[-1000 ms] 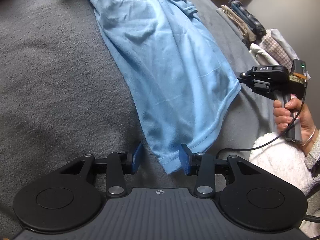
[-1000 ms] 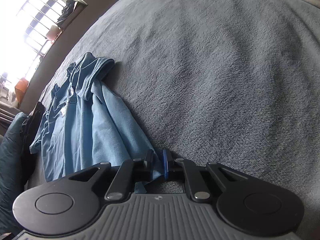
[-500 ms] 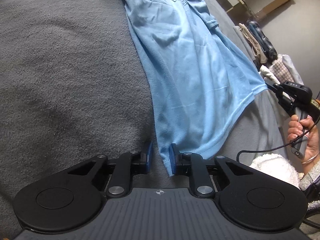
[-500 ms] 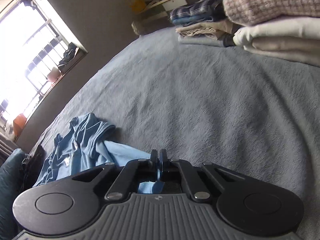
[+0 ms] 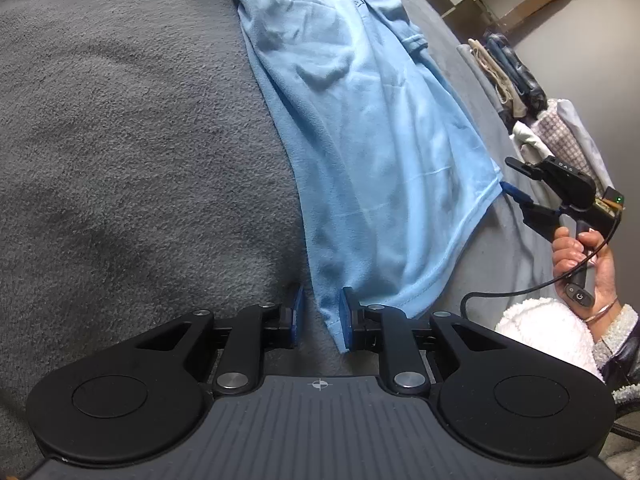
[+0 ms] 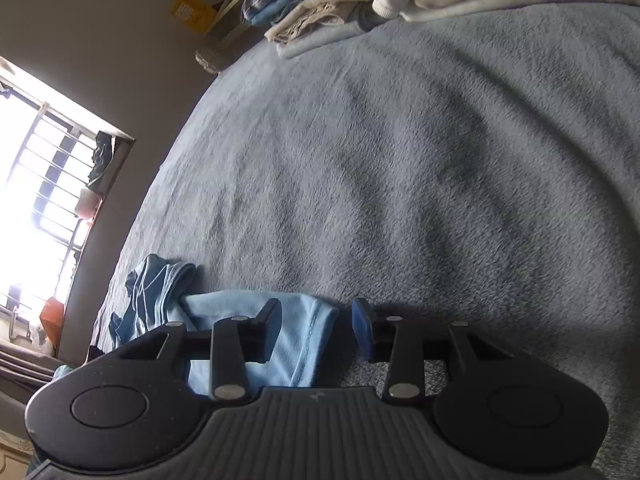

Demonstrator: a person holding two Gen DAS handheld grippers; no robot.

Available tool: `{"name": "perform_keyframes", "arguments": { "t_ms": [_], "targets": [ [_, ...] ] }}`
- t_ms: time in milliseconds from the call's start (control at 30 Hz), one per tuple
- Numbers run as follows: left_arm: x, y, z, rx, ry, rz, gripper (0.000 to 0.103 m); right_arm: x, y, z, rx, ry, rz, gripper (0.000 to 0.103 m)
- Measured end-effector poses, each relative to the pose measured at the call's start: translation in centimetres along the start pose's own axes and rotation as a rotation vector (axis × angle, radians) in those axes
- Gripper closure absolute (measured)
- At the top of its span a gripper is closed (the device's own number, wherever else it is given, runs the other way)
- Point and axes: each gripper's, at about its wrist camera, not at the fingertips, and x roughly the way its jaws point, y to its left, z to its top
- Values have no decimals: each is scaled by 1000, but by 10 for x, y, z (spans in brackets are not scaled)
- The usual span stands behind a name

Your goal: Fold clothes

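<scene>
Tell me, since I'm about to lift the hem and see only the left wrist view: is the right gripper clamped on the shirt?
Observer: No. The right gripper's jaws have just been opening and stand apart.
Operator: Is the cloth clear of them?
Observer: No. The light blue shirt's hem corner lies between the fingers, closer to one of them, and is not pressed.
Operator: What lies ahead of that gripper?
Observer: Only grey blanket, up to the folded pile.
</scene>
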Motion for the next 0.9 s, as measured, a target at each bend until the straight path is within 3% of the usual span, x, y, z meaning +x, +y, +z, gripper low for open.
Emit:
{"name": "perform_keyframes", "arguments": {
  "t_ms": [200, 300, 333, 400, 600, 800, 833, 900],
  "targets": [
    [1, -1, -2, -19, -9, 7, 83, 19, 8, -11, -74, 72, -7, 61],
    [1, -1, -3, -30, -13, 13, 83, 18, 7, -14, -73, 67, -14, 76],
    [1, -1, -3, -34, -15, 15, 83, 18, 6, -14, -70, 66, -24, 91],
    [1, -2, -3, -42, -18, 19, 83, 17, 7, -15, -67, 66, -15, 99],
    [1, -4, -4, -49, -26, 31, 83, 4, 24, -18, -164, -2, -11, 101],
    [3, -11, -5, -16, -33, 62, 81, -4, 16, -9, -110, -51, -7, 101],
    [3, -12, -5, -8, -33, 70, 82, -3, 14, -9, -102, -49, -12, 101],
    [-1, -13, -5, -9, -51, 80, 94, -1, 14, -10, -106, -39, -24, 101]
  ]
}}
